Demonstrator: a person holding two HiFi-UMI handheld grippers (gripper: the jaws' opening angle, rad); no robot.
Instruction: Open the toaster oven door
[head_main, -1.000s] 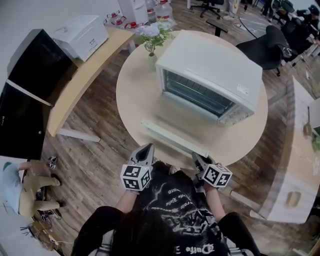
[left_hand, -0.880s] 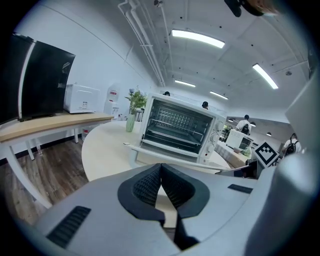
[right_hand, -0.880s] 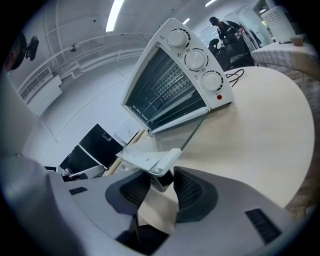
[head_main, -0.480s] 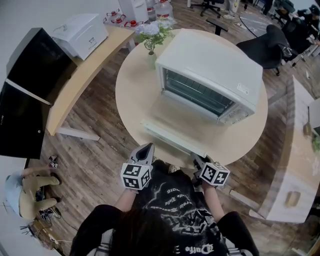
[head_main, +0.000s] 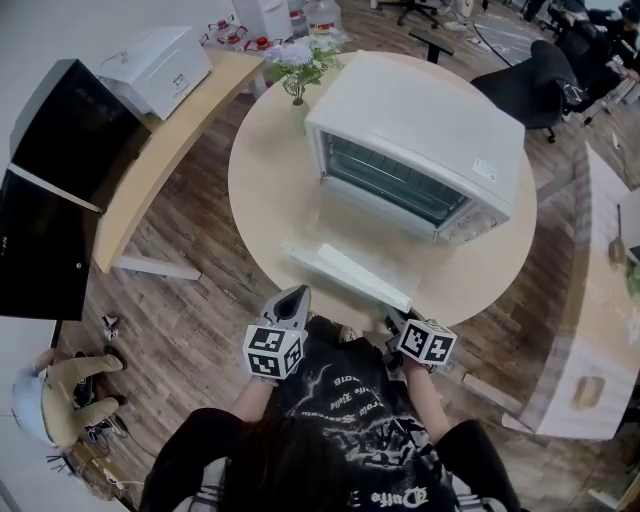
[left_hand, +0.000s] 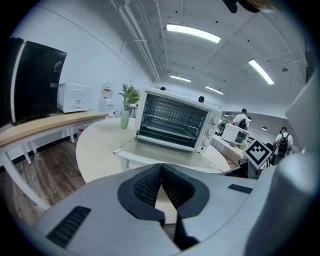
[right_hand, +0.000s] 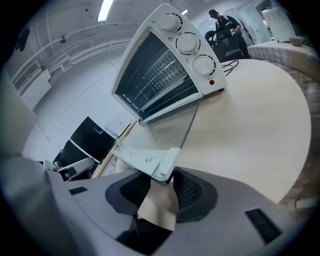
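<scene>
**Ana:** Since the toaster oven (head_main: 420, 140) stands toward 1 o'clock on the round worktop (head_main: 265, 190), where does its door (head_main: 350, 235) lie?

**Ben:** It is swung down from the oven's front toward 7 o'clock, nearly flat above the worktop. Its white handle (head_main: 345, 272) runs along the outer edge.

**Ana:** And the right gripper (head_main: 397, 322)?

**Ben:** It sits at the worktop's 5 o'clock rim, at the handle's right end. The right gripper view shows the handle's corner wedged between the dark pads, so this gripper is clamped on the handle.

**Ana:** What about the left gripper (head_main: 293, 298)?

**Ben:** It hovers off the worktop's 6 o'clock edge, at 9 o'clock from the right gripper. It is near the handle's left end but apart from it. Its jaws are pressed together with nothing between them.
</scene>
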